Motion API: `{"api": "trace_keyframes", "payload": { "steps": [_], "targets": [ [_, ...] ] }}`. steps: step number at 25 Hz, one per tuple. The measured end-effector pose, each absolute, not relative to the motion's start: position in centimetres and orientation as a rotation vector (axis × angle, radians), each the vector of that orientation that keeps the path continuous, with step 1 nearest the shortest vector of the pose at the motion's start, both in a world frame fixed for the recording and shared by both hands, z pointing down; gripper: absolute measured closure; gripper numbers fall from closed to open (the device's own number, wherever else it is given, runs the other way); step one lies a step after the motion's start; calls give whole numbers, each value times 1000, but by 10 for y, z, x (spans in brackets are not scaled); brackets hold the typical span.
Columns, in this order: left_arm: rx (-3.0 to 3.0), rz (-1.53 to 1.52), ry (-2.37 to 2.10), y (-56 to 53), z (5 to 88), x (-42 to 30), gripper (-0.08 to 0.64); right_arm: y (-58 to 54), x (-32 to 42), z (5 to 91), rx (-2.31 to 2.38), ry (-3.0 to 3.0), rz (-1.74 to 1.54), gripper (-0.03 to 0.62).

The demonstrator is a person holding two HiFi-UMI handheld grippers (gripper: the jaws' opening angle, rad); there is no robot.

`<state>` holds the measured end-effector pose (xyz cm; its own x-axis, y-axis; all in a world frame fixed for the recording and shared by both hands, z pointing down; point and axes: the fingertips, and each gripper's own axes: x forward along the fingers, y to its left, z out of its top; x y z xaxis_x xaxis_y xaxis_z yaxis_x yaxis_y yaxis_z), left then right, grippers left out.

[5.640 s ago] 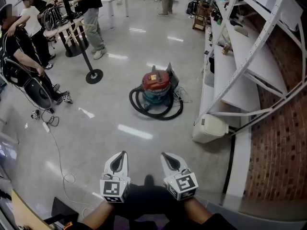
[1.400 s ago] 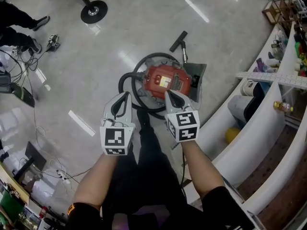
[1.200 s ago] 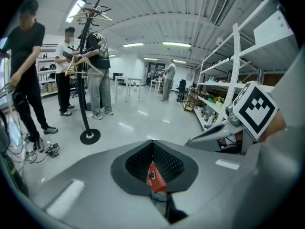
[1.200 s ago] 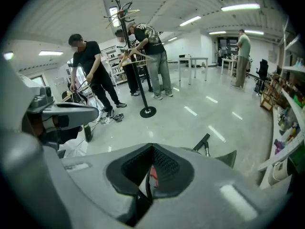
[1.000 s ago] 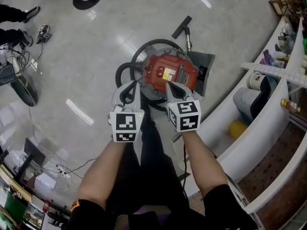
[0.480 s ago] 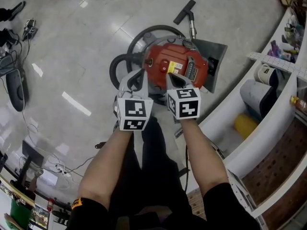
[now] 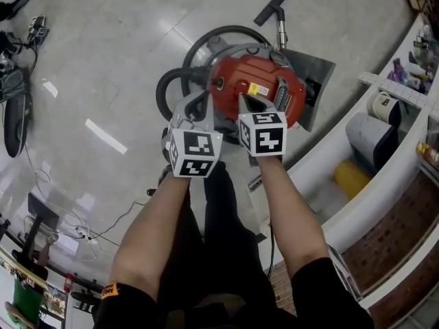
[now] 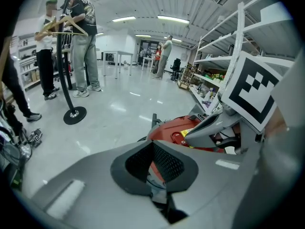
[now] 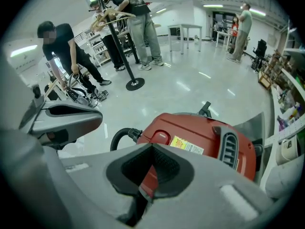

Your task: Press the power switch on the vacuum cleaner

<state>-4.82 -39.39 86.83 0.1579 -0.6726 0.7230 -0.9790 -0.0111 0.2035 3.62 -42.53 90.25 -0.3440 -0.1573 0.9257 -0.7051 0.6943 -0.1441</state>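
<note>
In the head view we cannot see the near side of the vacuum cleaner (image 7: 264,91): the left gripper (image 7: 200,100) and right gripper (image 7: 245,100) cover it. Its yellow label (image 9: 187,146) is too small for us to read. Its hose (image 7: 164,84) runs partly beneath it.

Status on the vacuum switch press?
Left gripper and right gripper shut, empty. Both tips by the vacuum cleaner top. Hose coiled alongside, nothing blocking.

One round red vacuum cleaner (image 7: 255,93). One black ribbed hose (image 7: 163,88) coiled round it. One black floor nozzle (image 7: 271,7) beyond it. Two grey grippers over it, the left gripper (image 7: 200,99) and the right gripper (image 7: 243,99), bearing two black-and-white marker cubes (image 7: 194,153). One yellow rounded thing (image 7: 352,177) to the vacuum cleaner's right. One black round-based pole stand (image 9: 135,84) farther off.
</note>
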Motion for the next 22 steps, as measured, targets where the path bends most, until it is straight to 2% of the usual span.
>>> {"api": "trace_keyframes", "payload": {
  "steps": [22],
  "targets": [
    [1717, 589, -1535, -399, 886, -40, 543, -415, 37, 922, 636, -1796, 653, 601]
  ]
}}
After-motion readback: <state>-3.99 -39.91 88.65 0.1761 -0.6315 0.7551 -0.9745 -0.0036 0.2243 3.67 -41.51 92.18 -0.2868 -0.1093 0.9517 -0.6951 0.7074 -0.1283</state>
